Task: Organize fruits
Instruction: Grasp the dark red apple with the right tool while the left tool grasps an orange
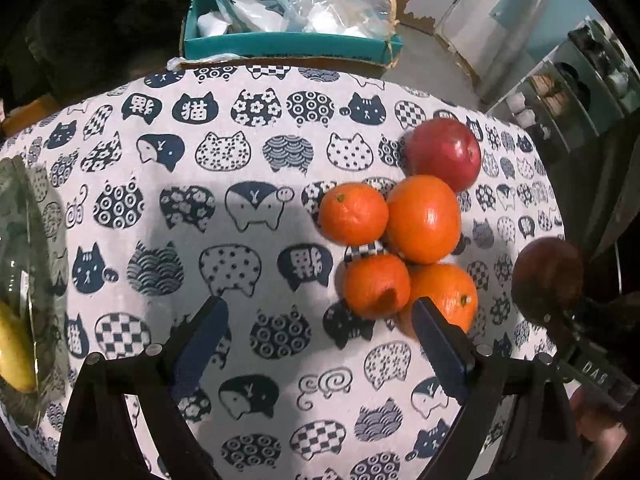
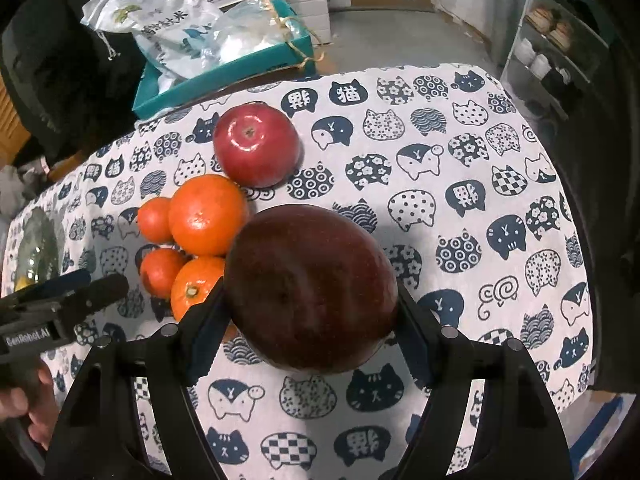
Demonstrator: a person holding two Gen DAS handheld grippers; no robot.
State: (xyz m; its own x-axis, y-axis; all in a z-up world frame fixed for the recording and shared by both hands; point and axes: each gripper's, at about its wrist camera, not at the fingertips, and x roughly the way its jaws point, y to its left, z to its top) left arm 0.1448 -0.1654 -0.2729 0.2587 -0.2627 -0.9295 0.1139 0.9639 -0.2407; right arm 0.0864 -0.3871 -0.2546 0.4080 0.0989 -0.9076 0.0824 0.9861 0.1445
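My right gripper (image 2: 310, 320) is shut on a dark red apple (image 2: 310, 288), held above the cat-print tablecloth (image 2: 460, 200); the same dark apple (image 1: 548, 280) shows at the right edge of the left wrist view. A bright red apple (image 2: 256, 144) (image 1: 444, 152) lies on the cloth beside several oranges (image 2: 206, 214) (image 1: 424, 218). My left gripper (image 1: 320, 320) stands open over the cloth, its right finger (image 1: 440, 344) close in front of the nearest oranges (image 1: 376, 284), with nothing between the pads. A glass bowl (image 1: 28, 280) with a yellow fruit (image 1: 14, 352) sits at the far left.
A teal box (image 1: 288, 44) (image 2: 224, 76) filled with plastic bags stands behind the table's far edge. A shelf unit (image 2: 556, 40) with crockery is at the right. A hand (image 2: 28, 408) holds the left gripper's handle.
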